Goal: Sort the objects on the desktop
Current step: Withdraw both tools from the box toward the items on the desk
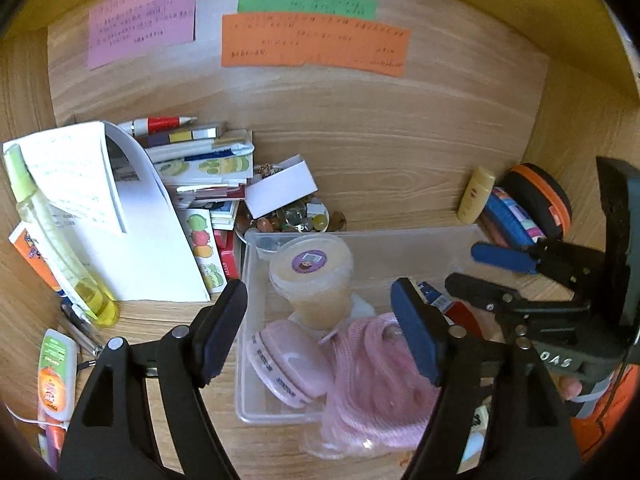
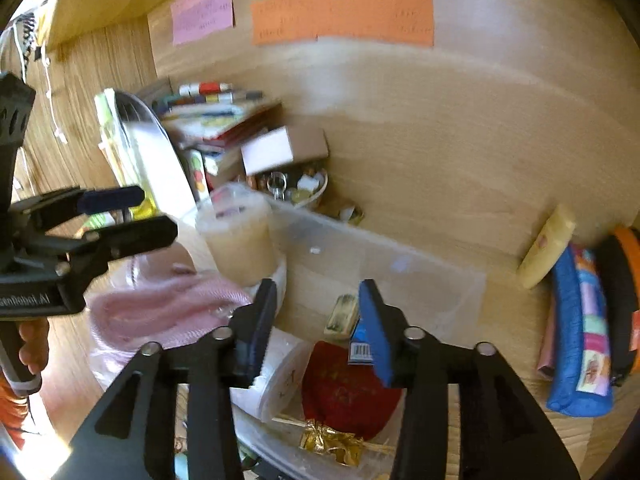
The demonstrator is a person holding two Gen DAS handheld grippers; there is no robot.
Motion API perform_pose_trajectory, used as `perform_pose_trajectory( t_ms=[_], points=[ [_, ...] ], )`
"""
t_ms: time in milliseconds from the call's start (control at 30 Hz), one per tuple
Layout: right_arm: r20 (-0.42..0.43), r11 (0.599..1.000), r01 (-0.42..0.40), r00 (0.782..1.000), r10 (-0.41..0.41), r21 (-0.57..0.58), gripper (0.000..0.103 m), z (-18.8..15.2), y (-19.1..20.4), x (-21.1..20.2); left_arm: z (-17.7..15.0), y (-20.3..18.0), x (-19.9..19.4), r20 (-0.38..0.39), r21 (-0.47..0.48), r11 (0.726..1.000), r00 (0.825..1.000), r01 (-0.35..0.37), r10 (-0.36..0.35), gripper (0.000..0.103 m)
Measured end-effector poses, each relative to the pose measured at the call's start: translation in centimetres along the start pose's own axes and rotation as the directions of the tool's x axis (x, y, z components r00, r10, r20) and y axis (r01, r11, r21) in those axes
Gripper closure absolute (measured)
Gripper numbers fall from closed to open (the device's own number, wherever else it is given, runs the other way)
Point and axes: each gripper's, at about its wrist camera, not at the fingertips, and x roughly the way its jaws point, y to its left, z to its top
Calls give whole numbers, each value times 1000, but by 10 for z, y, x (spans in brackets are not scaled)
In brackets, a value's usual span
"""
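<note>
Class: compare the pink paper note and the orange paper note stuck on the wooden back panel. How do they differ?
The pink note is nearly square; the orange note is a long, wide strip. The pink one sits left, the orange one right, just below a green note. Both carry handwriting, too small to read.

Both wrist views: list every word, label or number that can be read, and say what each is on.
"DAS": on the right gripper body, in the left wrist view, printed upside down.
"...robot.AI": on the left gripper body, in the right wrist view; its start is unclear.
Too blurred: handwriting on the pink note, green note and orange note; pink case lettering; jar lid sticker; barcode label.
</note>
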Motion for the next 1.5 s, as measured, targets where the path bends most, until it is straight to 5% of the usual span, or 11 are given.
perform_pose_trajectory(
  t_ms=[133, 300, 567, 867, 1233, 1500],
  points=[
    [45, 999, 26, 999, -25, -20, 42, 4, 7, -22, -1, -3, -15, 29, 21, 1000, 1000, 3, -4, 26],
    [78, 997, 70, 995, -67, -37, 27, 2, 16, -44, -6, -7, -35, 79, 41, 999, 997, 2, -5, 10],
    [79, 991, 136, 988, -135, -7, 8, -16, 30, -66, -25, -11, -62, 116, 69, 998, 993, -11, 2, 6],
    [68, 989, 145, 987, -148, 37, 7, -55, 45, -80, -59, 8, -83, 115, 55, 998, 993, -26, 19, 4],
    [-22, 981, 160, 987, -159, 108, 7, -108, 59, -77, -115, 54, -73, -6, -5, 998, 998, -62, 62, 4],
    [-100, 972, 195, 978, -183, 133, 7, -133, 63, -62, -146, 49, -63, -57, 51, 997, 996, -61, 64, 4]
  ],
)
